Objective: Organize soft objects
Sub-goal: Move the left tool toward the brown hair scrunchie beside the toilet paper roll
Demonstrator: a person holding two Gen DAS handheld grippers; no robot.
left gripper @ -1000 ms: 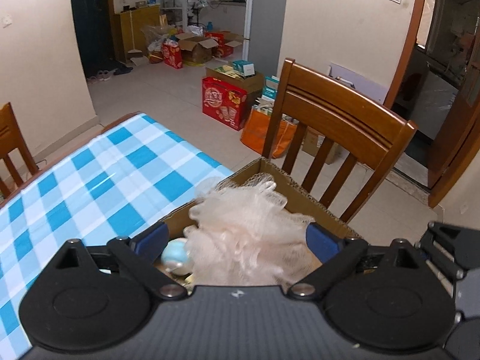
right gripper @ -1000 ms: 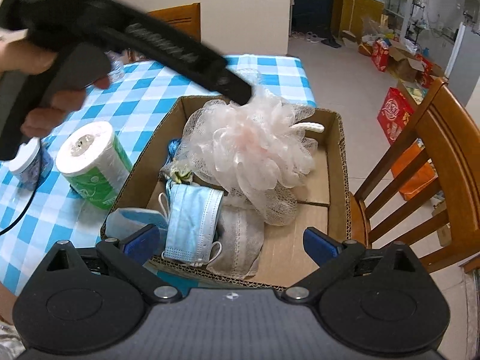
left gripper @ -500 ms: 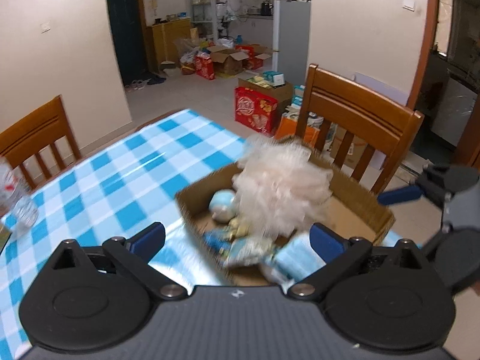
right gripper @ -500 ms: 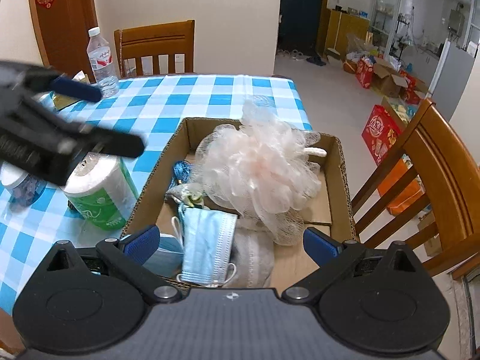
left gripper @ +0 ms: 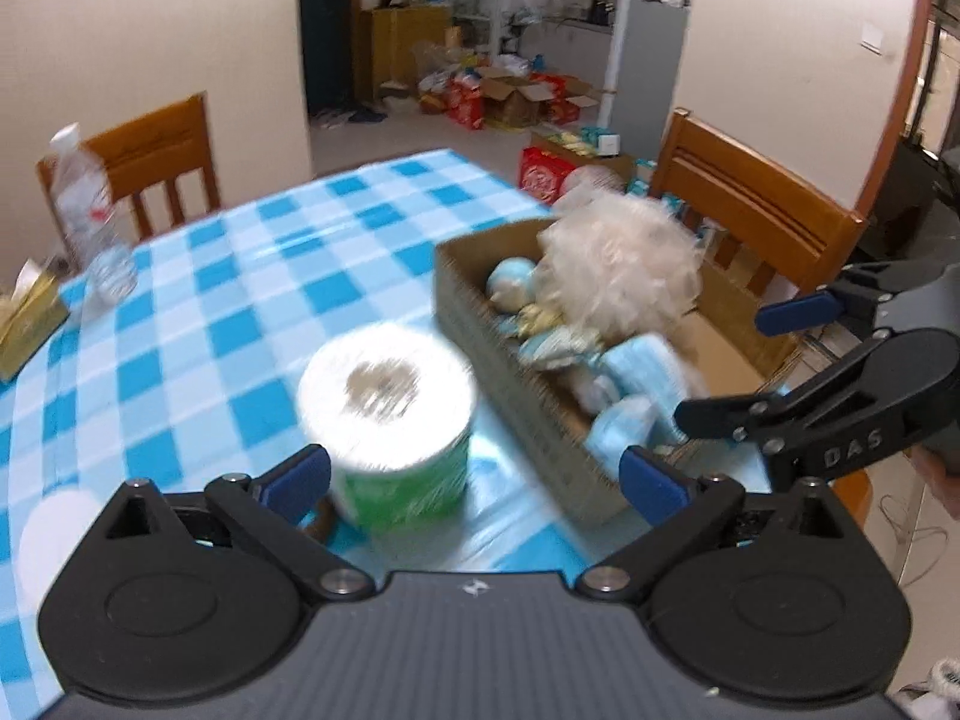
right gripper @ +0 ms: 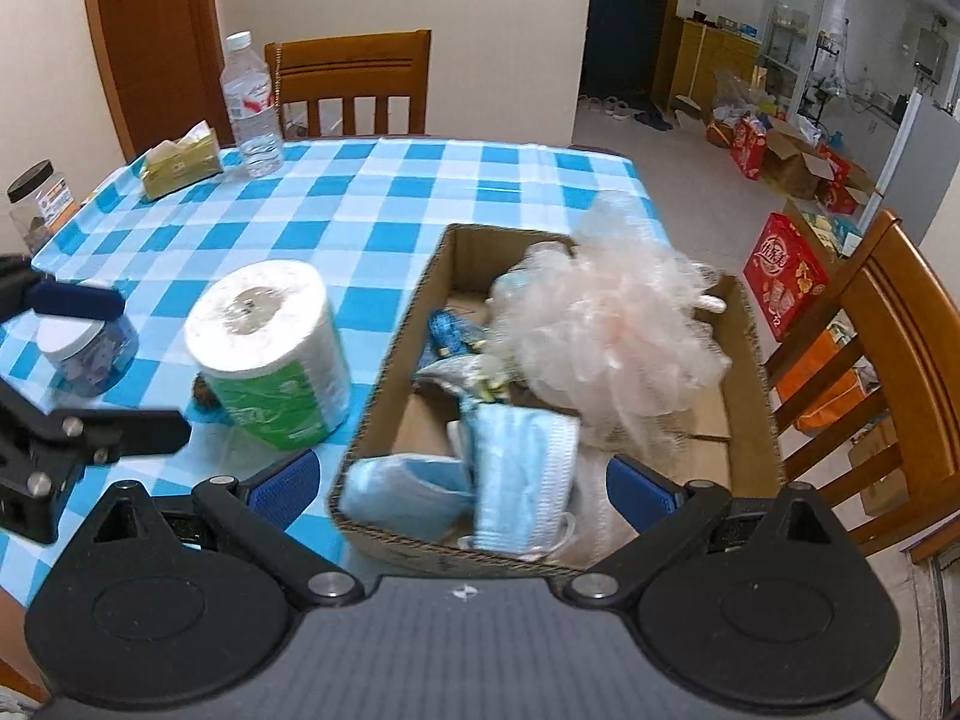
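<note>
Motion blurs our left tool (left gripper: 474, 477), spread behind the toilet roll (left gripper: 389, 414); right tool (right gripper: 462, 483) spread at the box (right gripper: 390, 360) edge.

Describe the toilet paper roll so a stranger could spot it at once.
On the blue-and-white checked tablecloth, look just left of the open cardboard box. The white toilet paper roll stands upright there in a green wrapper, bigger than the small white-lidded jar further left.

We see peach bath pouf (right gripper: 606, 330) atop box (right gripper: 753, 348) clutter | blue face masks (right gripper: 516, 456) at near end | toilet roll (right gripper: 270, 348) upright beside box
</note>
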